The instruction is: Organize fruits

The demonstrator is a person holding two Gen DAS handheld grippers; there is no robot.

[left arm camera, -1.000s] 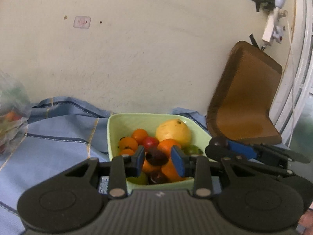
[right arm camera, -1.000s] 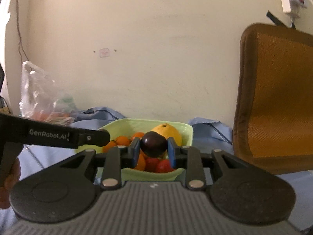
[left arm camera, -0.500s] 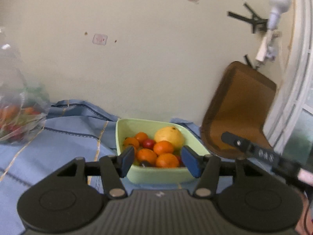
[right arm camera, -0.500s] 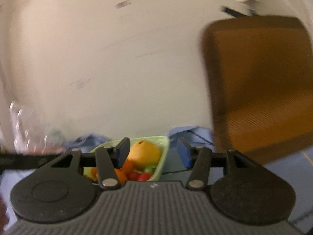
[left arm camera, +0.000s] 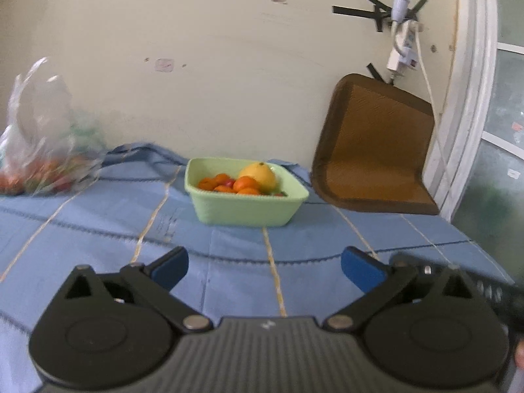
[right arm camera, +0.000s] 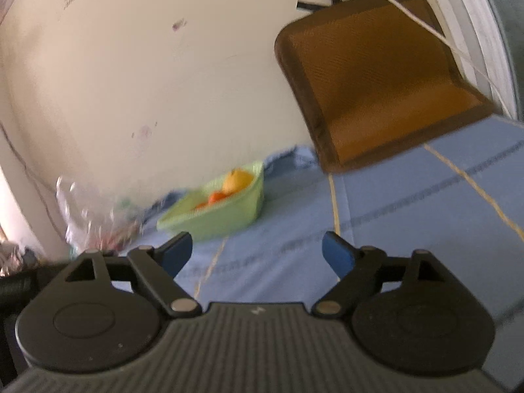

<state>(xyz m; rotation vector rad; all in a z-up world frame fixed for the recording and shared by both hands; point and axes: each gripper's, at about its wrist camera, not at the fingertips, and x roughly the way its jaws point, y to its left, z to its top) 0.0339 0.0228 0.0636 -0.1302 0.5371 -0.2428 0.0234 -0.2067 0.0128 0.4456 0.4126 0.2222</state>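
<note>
Fruits (left arm camera: 249, 181) fill the pale green square plastic bowl (left arm camera: 245, 209) near the blue-clothed surface's (left arm camera: 229, 262) far edge; left hand-held gripper (left arm camera: 264, 267) and right hand-held gripper (right arm camera: 257, 250) are opening, both empty

Cream wall (left arm camera: 229, 65), brown chair (left arm camera: 376, 150)

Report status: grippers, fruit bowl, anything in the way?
Left hand-held gripper and right hand-held gripper both opening, nothing between the jaws. Green bowl holds fruit, on blue cloth. Path to bowl clear.
</note>
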